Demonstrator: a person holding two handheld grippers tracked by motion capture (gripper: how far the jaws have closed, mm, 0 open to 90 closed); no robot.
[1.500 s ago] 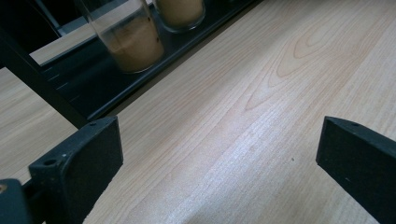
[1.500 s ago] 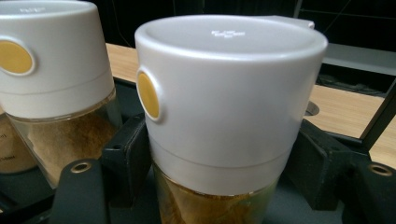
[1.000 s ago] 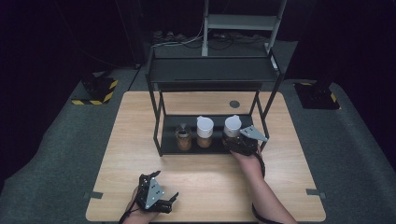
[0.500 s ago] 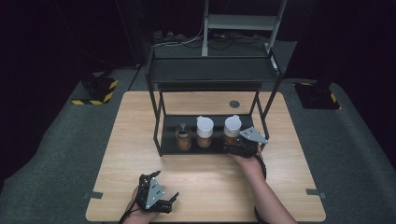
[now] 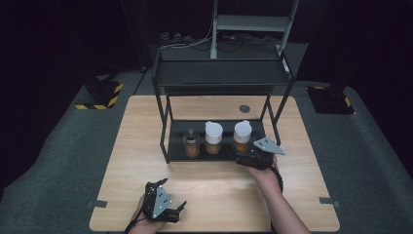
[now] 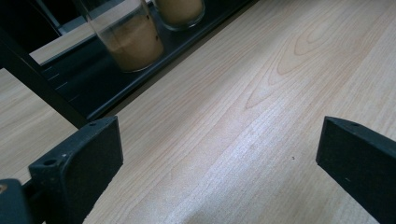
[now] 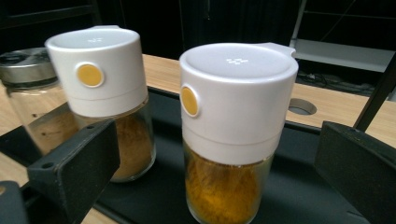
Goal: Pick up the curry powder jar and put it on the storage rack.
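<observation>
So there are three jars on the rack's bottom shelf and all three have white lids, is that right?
Not quite. Three jars stand on the shelf, but only two have white lids: the middle jar and the right jar. The left jar has a metal lid, as the right gripper view shows.

The white-capped jar [image 7: 236, 135] of yellow-orange powder nearest my right gripper [image 5: 245, 159] stands upright at the right end of the rack's black bottom tray [image 5: 178, 141], beside its twin [image 7: 105, 100].
</observation>
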